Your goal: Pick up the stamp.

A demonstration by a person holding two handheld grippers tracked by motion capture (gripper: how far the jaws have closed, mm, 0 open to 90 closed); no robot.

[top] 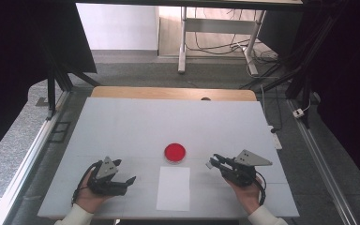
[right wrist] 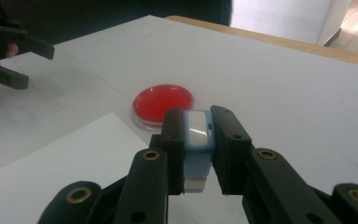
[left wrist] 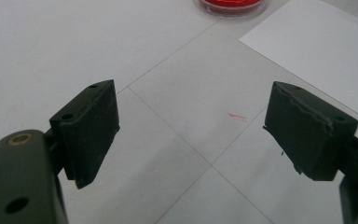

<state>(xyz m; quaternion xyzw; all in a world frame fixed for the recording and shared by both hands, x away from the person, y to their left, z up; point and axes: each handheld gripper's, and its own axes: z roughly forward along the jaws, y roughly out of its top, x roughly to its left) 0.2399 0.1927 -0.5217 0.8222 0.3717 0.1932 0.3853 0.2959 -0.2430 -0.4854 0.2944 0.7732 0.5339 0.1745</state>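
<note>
On the white table top (top: 122, 126), in the high view, a round red-filled clear dish (top: 175, 152) sits just beyond a white paper sheet (top: 174, 188); the left gripper (top: 125, 181) lies left of the sheet, the right gripper (top: 214, 161) right of it.

In the left gripper view, the jaws stand wide apart over bare table, the dish (left wrist: 232, 6) beyond.

In the right gripper view, the jaws clamp a small pale-blue and white block (right wrist: 199, 140) short of the dish (right wrist: 163, 103).

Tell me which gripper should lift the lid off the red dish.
Probably the left gripper: its jaws are open and empty. The right gripper is shut on a small blue-and-white block. Both sit about equally near the red dish.
</note>
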